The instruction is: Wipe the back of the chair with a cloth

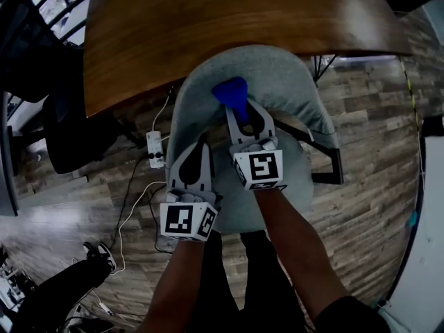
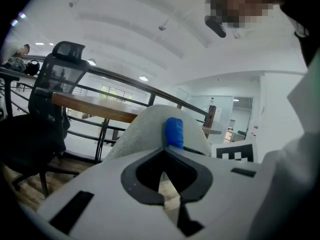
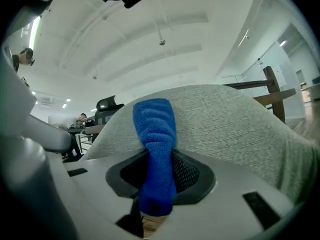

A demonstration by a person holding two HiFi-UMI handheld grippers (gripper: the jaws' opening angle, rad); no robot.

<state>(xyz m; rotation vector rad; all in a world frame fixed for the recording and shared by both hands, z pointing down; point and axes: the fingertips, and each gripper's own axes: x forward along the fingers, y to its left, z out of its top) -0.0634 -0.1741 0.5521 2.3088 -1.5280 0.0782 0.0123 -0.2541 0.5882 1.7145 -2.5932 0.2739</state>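
Blue cloth (image 3: 155,144) pinched at the top of the grey chair back (image 3: 230,119)

The right gripper (image 1: 237,116) had its jaws clamped on the cloth, which draped over the chair back's top edge. The left gripper (image 2: 165,150) sat just beside it, nearer the person, jaws closed together on nothing. A wooden tabletop (image 1: 208,19) was right behind the chair.

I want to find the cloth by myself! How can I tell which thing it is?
Find the big wooden table, then the grey chair beside it. At the chair's rounded back, the right gripper is shut on the cloth: a bright blue bundle, the only blue thing against grey fabric.
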